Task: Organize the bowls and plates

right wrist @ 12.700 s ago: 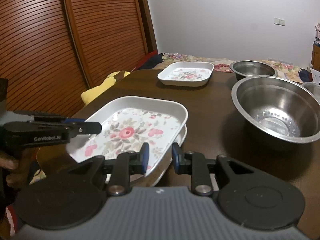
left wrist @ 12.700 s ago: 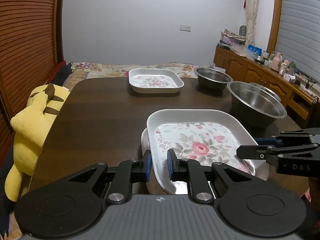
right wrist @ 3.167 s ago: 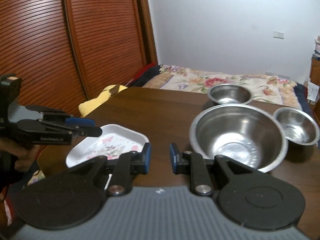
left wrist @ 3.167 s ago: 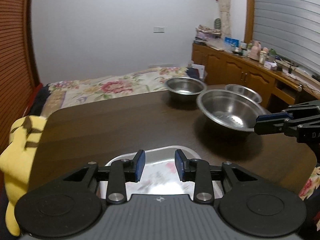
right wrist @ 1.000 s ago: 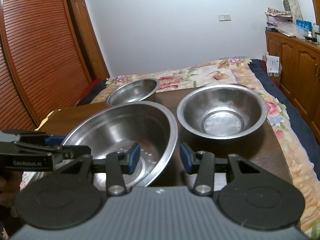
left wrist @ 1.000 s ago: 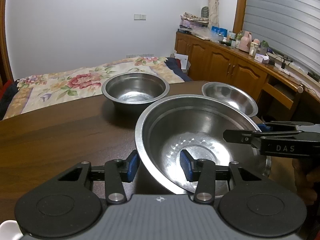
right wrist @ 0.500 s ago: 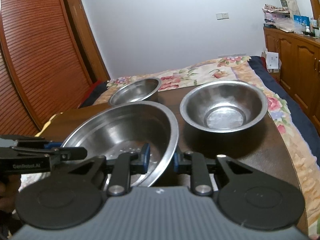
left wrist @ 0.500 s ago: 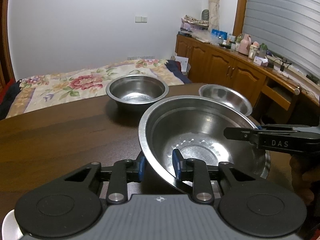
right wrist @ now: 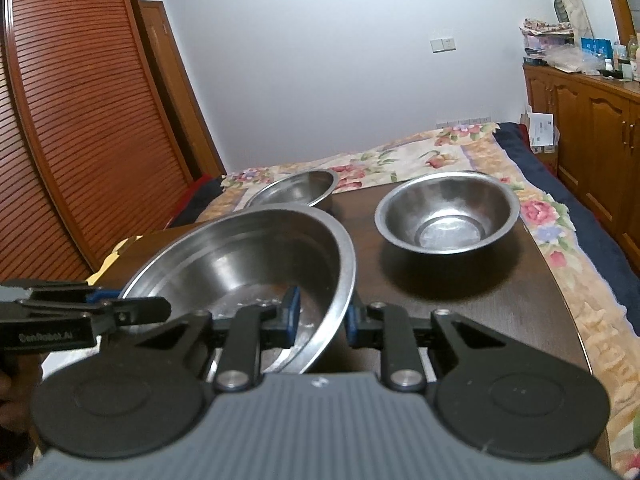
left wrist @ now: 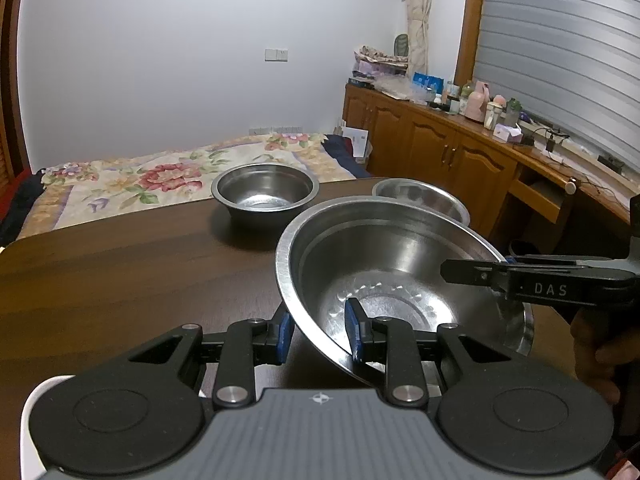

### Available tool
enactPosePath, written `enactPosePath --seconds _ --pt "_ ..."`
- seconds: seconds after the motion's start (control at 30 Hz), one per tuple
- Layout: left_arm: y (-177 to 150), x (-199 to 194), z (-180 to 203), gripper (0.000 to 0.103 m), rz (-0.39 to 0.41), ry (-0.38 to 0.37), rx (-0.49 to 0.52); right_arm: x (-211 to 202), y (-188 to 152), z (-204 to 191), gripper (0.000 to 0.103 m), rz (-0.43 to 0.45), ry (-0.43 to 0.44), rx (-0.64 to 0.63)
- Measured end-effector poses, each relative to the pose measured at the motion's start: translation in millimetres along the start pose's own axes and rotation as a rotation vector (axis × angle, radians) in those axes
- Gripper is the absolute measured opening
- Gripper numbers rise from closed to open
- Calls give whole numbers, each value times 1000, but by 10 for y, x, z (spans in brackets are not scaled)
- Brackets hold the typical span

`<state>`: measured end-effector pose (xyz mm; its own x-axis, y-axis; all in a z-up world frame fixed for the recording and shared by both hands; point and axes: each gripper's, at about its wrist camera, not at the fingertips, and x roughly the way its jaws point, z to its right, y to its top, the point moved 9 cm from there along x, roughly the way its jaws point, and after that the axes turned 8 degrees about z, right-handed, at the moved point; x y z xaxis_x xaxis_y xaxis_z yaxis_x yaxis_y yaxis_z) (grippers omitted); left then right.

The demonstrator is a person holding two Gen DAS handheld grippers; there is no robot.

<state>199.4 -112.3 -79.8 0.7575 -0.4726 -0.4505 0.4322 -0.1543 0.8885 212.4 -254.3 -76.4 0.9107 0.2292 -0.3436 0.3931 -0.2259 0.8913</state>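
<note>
Dark table [left wrist: 120, 264], three steel bowls, largest bowl [left wrist: 400, 264] clamped by both hand-held grippers.

Large stainless steel bowl [left wrist: 404, 280]: round, wide flat rim, shiny inside, ring of small dimples or holes around bottom; tilted, near-left rim lower in left wrist view; opposite rim edges between gripper pads; above dark wooden table.

Medium steel bowl [left wrist: 265, 196]: deep, flared wall, upright on table, behind large bowl toward bed, apart from it.

Second medium steel bowl [right wrist: 447, 212]: deep, empty, upright near table's right edge, beside large bowl, not touching; in left wrist view partly hidden behind large bowl's rim.
</note>
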Motion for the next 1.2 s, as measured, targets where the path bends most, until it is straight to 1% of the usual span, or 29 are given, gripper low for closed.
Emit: enactPosePath --seconds 0.37,0.5,0.77,1.1,1.2 --pt "7 -140 2 29 19 -2 8 -86 -57 -83 25 2 8 -6" --pt "-24 -158 -1 29 14 -3 5 -97 -88 -90 25 0 12 -3" --pt "-167 -190 -8 29 -6 -7 -13 -103 -191 -113 25 -15 11 -13" --pt "-313 -203 52 29 -31 -19 -11 -174 -317 -72 25 -32 13 11" --pt "-353 -240 39 29 -31 -27 -28 -202 -369 -83 25 -42 15 14"
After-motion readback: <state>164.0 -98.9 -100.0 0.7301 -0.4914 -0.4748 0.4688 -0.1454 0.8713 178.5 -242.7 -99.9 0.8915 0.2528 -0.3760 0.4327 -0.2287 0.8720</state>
